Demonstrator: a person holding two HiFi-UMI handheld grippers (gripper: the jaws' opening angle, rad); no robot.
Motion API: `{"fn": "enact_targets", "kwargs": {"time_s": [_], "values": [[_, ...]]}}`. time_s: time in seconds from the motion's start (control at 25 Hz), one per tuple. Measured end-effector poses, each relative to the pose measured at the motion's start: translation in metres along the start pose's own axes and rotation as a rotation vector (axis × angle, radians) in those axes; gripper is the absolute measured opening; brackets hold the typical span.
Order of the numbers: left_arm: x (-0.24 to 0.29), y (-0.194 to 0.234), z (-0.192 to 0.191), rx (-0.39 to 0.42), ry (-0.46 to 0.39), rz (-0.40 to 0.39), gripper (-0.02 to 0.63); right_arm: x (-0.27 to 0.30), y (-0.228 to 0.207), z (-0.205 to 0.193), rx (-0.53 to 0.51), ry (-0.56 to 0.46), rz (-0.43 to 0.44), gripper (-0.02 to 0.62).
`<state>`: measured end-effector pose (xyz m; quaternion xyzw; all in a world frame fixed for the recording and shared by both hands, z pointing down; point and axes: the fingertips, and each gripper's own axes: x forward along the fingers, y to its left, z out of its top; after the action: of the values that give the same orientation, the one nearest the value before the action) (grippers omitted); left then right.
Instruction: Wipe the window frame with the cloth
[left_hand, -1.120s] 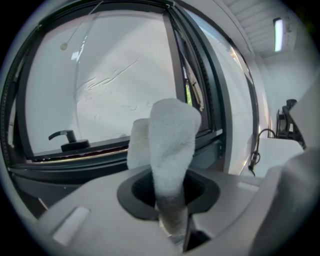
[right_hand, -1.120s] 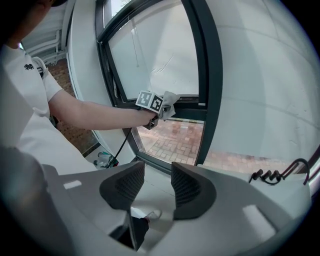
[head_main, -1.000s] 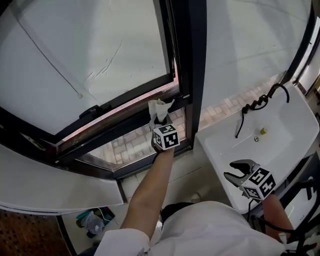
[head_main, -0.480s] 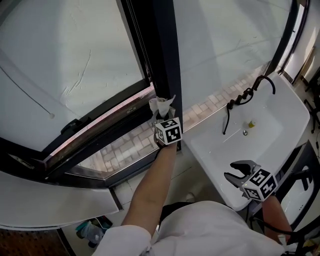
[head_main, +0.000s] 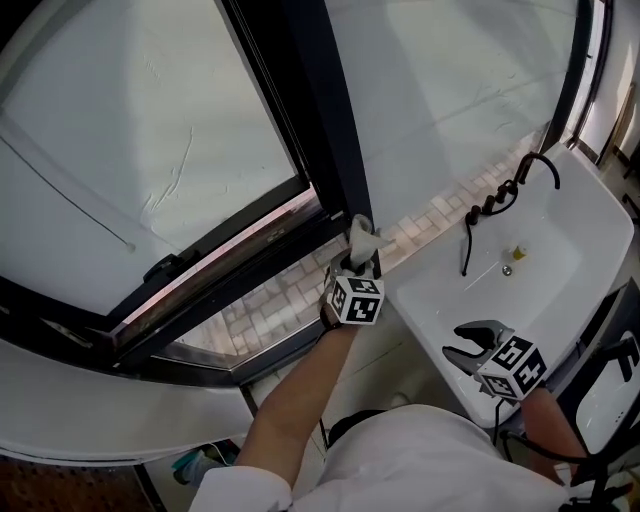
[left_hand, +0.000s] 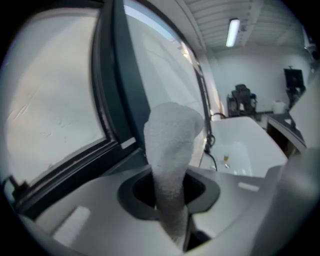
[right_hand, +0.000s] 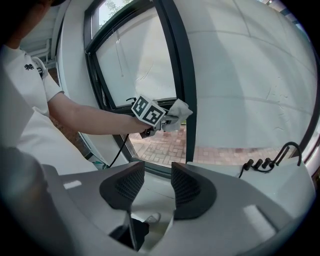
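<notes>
Head view: one cloth (head_main: 362, 234), white, is pinched in the left gripper (head_main: 360, 256). Its long axis runs along the jaws, and its free end points up against the foot of the dark upright of the window frame (head_main: 318, 130). The right gripper (head_main: 474, 342) hangs well apart over the rim of one white sink (head_main: 560, 265).

Left gripper view: both jaws are pressed onto the cloth (left_hand: 170, 145), which stands forward between them towards the window frame (left_hand: 118, 85).

Right gripper view: the right gripper (right_hand: 157, 186) has its two jaws spread with nothing between them. Beyond, the left gripper (right_hand: 167, 120) holds the cloth (right_hand: 178, 111) at the window frame (right_hand: 177, 75).
</notes>
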<state>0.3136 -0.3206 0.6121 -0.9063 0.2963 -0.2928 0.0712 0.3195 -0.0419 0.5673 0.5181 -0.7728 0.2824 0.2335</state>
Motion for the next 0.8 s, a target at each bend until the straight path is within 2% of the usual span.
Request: {"fn": "enact_targets", "kwargs": {"time_s": [0.08, 0.16, 0.32, 0.6, 0.8], "values": [[0.004, -0.007, 0.006, 0.151, 0.051, -0.058, 0.098, 0.002, -0.002, 0.003, -0.002, -0.013, 0.006, 0.169], [0.008, -0.001, 0.015, 0.289, 0.095, -0.076, 0.098, 0.005, -0.001, 0.002, 0.004, -0.021, 0.017, 0.169], [0.015, 0.033, 0.038, 0.477, 0.164, -0.066, 0.098, 0.011, 0.004, -0.005, 0.017, -0.031, 0.031, 0.169], [-0.004, 0.078, 0.106, 0.655, 0.211, -0.027, 0.098, 0.01, -0.004, -0.001, 0.022, -0.071, 0.022, 0.169], [-0.039, 0.102, 0.172, 0.717, 0.188, -0.009, 0.098, 0.011, -0.002, 0.011, -0.008, -0.092, 0.033, 0.169]]}}
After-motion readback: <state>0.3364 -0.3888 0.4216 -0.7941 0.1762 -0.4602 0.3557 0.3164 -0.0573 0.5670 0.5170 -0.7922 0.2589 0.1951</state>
